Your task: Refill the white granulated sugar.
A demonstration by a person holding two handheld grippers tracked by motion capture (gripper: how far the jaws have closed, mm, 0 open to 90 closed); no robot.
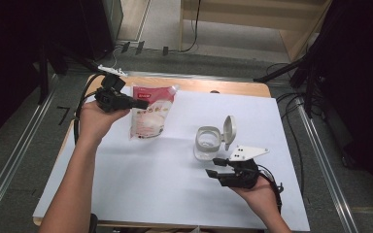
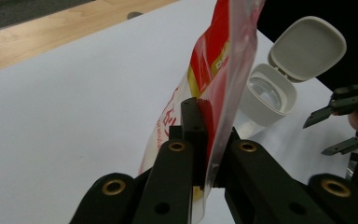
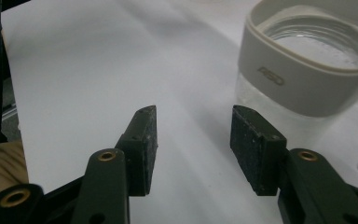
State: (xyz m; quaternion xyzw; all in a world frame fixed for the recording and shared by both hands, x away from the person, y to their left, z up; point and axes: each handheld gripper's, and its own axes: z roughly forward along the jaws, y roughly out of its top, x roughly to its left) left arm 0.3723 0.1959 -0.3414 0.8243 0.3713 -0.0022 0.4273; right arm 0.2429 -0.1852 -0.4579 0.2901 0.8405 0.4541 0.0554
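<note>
A red and white pouch (image 1: pixel 150 116) sits at the back left of the white sheet. My left gripper (image 1: pixel 138 103) is shut on its edge; in the left gripper view the jaws (image 2: pixel 207 116) pinch the pouch (image 2: pixel 223 60), which stands up on edge between them. A clear jar (image 1: pixel 208 141) with a grey collar stands right of centre, its flip lid (image 1: pixel 229 128) open. My right gripper (image 1: pixel 216 166) is just in front of the jar. Its jaws (image 3: pixel 193 121) are apart with nothing between them, and the jar (image 3: pixel 307 70) rises beyond the right jaw.
A white sheet (image 1: pixel 150 184) covers most of the wooden table (image 1: pixel 199 85), with bare wood at the far edge. Black stands and cables surround the table. The left gripper view shows the jar (image 2: pixel 268 93) and, farther right, the right gripper (image 2: pixel 340 121).
</note>
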